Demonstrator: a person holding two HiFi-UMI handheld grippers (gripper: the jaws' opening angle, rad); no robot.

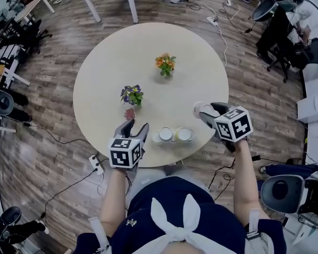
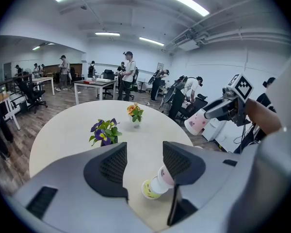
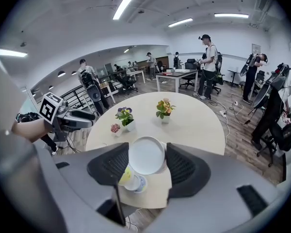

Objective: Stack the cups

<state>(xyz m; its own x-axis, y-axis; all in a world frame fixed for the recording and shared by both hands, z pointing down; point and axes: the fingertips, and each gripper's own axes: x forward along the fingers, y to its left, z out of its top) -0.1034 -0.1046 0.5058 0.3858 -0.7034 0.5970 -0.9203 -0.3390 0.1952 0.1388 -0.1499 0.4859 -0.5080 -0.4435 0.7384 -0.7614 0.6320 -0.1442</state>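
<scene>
The right gripper pinches a white, pink-printed paper cup between its pads, base toward the camera, likely poised to drop onto the two white paper cups just below its jaws. The left gripper is empty, jaws spread, with those cups just beyond its tips.

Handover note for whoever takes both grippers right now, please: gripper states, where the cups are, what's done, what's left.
Left gripper: open, empty, by the table's near edge.
Right gripper: shut on a pink-patterned cup, held in the air.
Two more cups sit side by side at the near edge, between the grippers.
Done: one cup picked up.
Left: stack the held cup with the other two.
</scene>
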